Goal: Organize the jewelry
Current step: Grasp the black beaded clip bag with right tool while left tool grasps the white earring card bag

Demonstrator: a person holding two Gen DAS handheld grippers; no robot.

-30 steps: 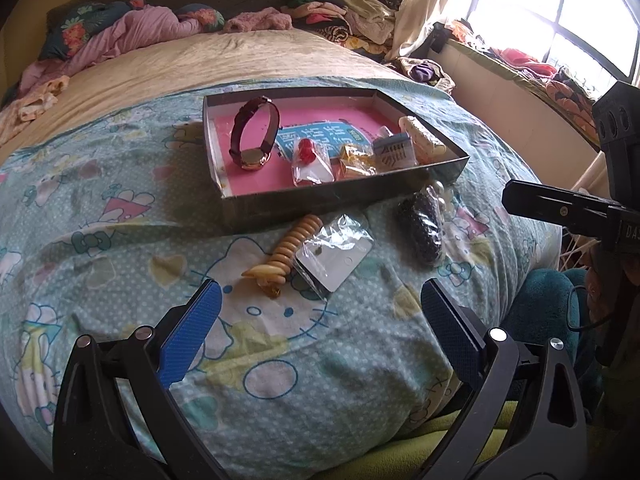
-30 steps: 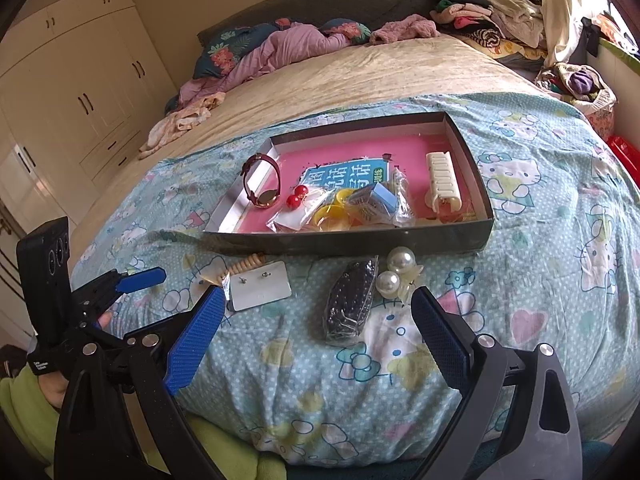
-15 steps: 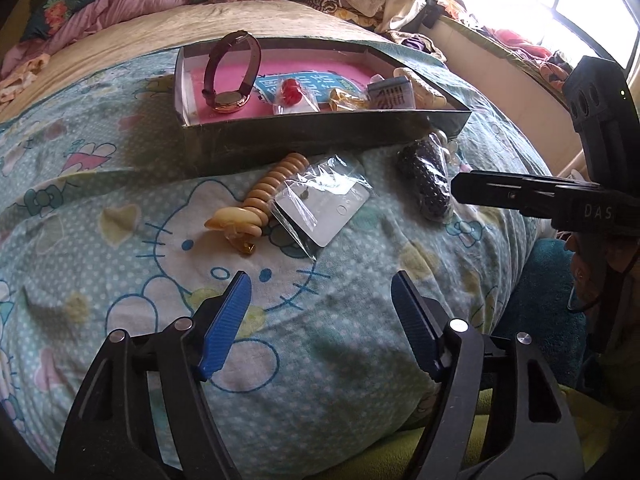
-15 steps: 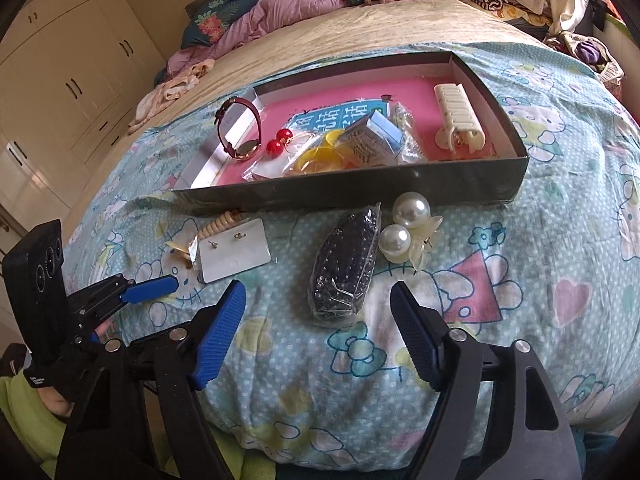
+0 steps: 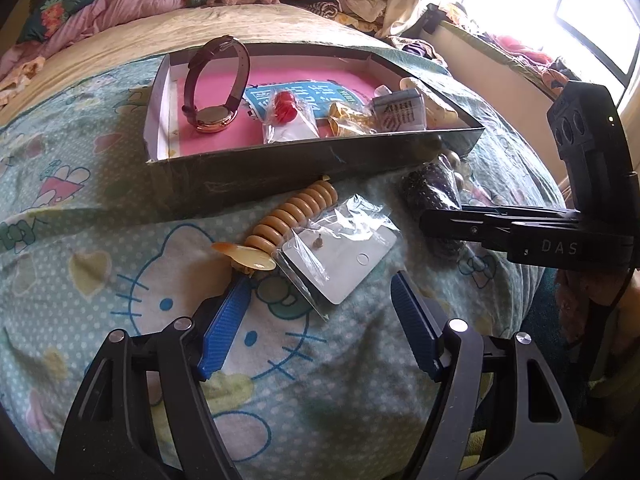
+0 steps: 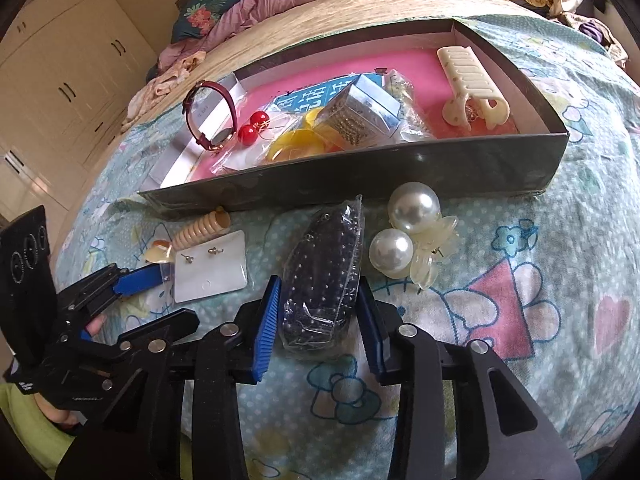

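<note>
Right wrist: bead packet (image 6: 324, 280) lies lengthwise between gripper (image 6: 320, 320) fingers.

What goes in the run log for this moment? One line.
right gripper: open, fingers straddle bagged black beads | left gripper: open, near earring card | box: holds watch

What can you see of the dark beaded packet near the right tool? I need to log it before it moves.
The dark beaded packet is a clear, crinkled plastic bag full of small dark beads. It lies lengthwise on the cartoon-print bedspread, outside the tray, left of the pearl hair clip. The right tool straddles its near end, blue pads either side, not yet clamped.
</note>
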